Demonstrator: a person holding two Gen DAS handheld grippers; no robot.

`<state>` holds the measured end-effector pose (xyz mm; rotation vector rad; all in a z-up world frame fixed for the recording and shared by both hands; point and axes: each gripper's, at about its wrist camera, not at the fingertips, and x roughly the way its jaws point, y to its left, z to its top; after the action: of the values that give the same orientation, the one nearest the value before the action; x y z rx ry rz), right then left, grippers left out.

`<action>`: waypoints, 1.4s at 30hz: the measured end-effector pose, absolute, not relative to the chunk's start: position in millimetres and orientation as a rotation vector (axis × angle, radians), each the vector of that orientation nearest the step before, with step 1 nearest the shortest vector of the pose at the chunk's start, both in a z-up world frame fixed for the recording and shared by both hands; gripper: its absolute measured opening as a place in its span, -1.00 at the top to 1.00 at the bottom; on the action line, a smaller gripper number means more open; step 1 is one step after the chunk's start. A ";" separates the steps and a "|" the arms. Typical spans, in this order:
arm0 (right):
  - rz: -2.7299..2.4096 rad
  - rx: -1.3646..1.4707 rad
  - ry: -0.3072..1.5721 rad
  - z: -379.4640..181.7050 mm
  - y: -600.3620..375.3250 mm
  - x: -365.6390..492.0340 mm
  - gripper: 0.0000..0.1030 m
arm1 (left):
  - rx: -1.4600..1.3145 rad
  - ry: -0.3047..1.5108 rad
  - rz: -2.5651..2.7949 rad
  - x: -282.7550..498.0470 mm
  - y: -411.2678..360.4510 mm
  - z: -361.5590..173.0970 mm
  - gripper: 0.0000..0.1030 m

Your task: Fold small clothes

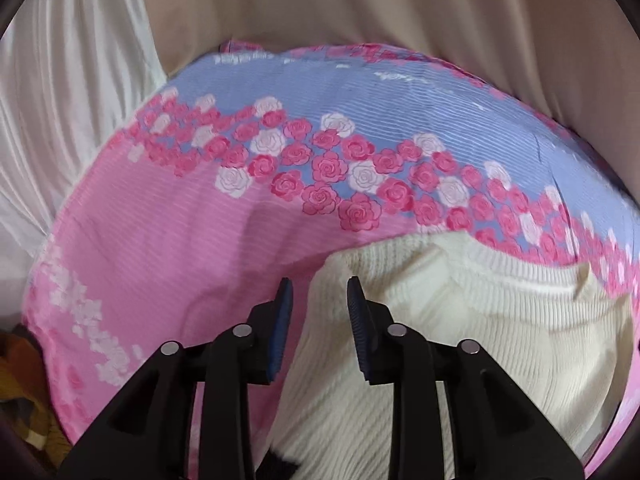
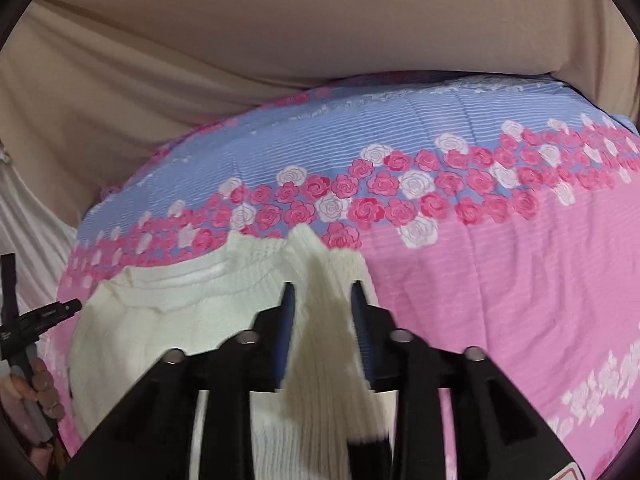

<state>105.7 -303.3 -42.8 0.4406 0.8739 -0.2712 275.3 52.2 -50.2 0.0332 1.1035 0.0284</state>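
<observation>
A cream ribbed knit sweater (image 1: 480,320) lies on a pink and blue rose-print bedsheet (image 1: 168,248). My left gripper (image 1: 318,292) is open, its jaws apart over the sweater's left edge, with nothing held. In the right wrist view the sweater's body (image 2: 160,320) lies at lower left, with its ribbed neckline toward the roses. My right gripper (image 2: 322,296) has its jaws around a raised fold of the sweater's sleeve (image 2: 320,356), which hangs between the fingers. The left gripper's body and the hand holding it show at the far left edge (image 2: 36,320).
The bedsheet (image 2: 500,280) covers a raised surface. Beige fabric (image 2: 200,60) hangs behind it and white satin fabric (image 1: 60,100) lies at the left. Brown and yellow cloth (image 1: 24,380) sits off the sheet's lower left edge.
</observation>
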 end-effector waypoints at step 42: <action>-0.170 0.763 0.894 -75.1 -276.3 -25.1 0.77 | -0.447 1.300 -0.027 124.8 134.5 -80.9 0.69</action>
<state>-25.1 -276.3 -75.1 0.7628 0.8935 -0.1703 124.8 134.5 -80.9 -0.4475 1.3003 -0.0268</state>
